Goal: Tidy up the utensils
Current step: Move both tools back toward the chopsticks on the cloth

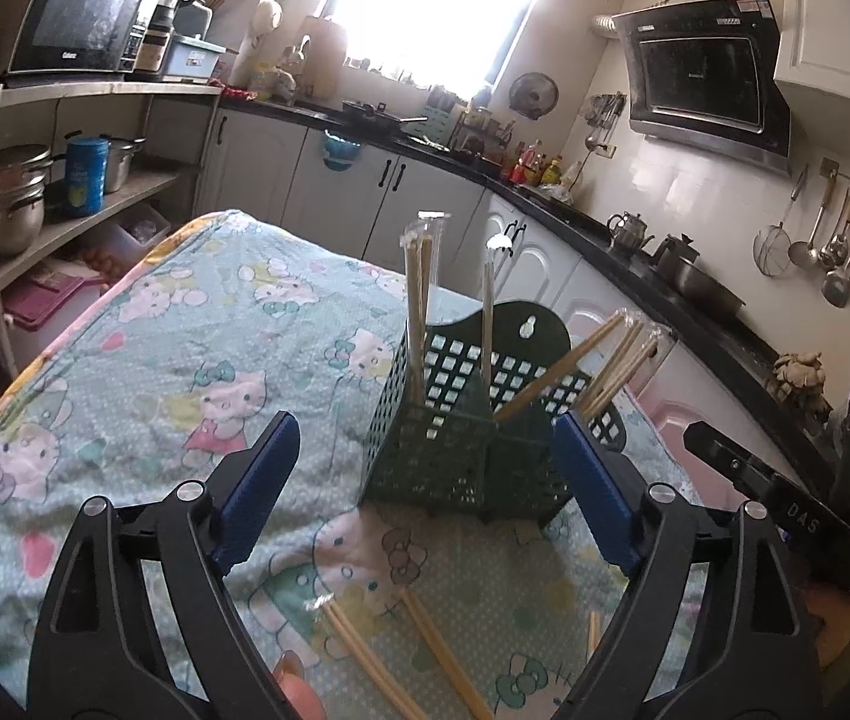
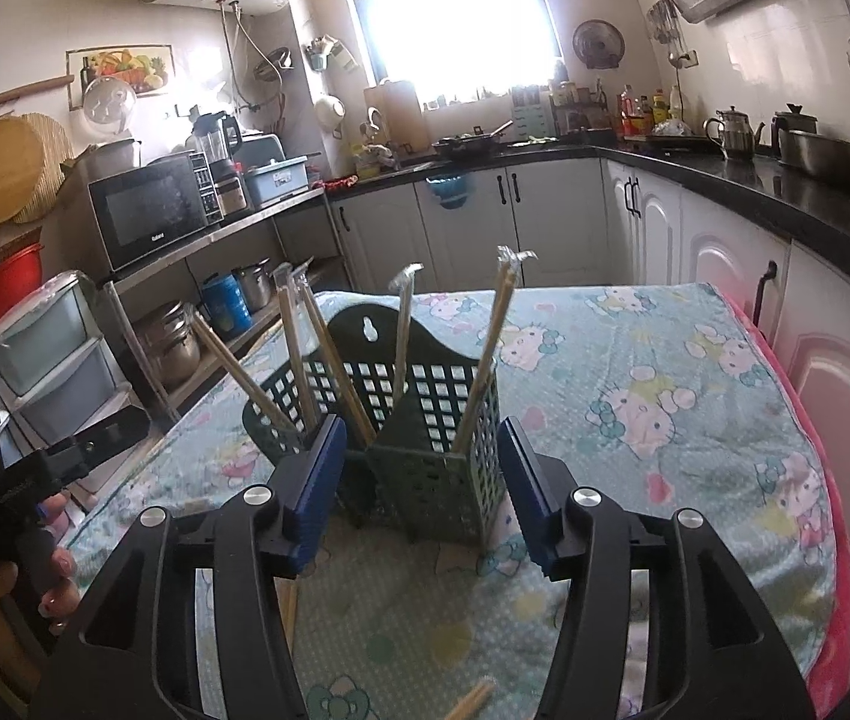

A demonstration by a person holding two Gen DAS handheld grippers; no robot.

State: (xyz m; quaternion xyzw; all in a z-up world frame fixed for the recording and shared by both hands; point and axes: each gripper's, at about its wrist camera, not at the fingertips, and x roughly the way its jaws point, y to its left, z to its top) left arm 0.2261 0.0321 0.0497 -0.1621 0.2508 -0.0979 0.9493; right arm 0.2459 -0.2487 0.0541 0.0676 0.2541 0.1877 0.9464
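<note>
A dark green perforated utensil holder (image 1: 461, 444) stands on the table; it also shows in the right wrist view (image 2: 425, 456). Several wrapped chopstick pairs (image 1: 419, 288) stand in its compartments, and they show in the right wrist view too (image 2: 485, 348). More wrapped chopsticks (image 1: 377, 660) lie on the cloth just in front of my left gripper (image 1: 425, 480), which is open and empty, close before the holder. My right gripper (image 2: 422, 486) is open and empty, near the holder. A chopstick end (image 2: 473, 699) lies below it.
The table wears a Hello Kitty cloth (image 1: 185, 360). Kitchen counters and white cabinets (image 2: 725, 264) run behind and to the right. A shelf with a microwave (image 2: 155, 216) and pots stands to the left. The other gripper's body (image 1: 785, 510) sits at the right edge.
</note>
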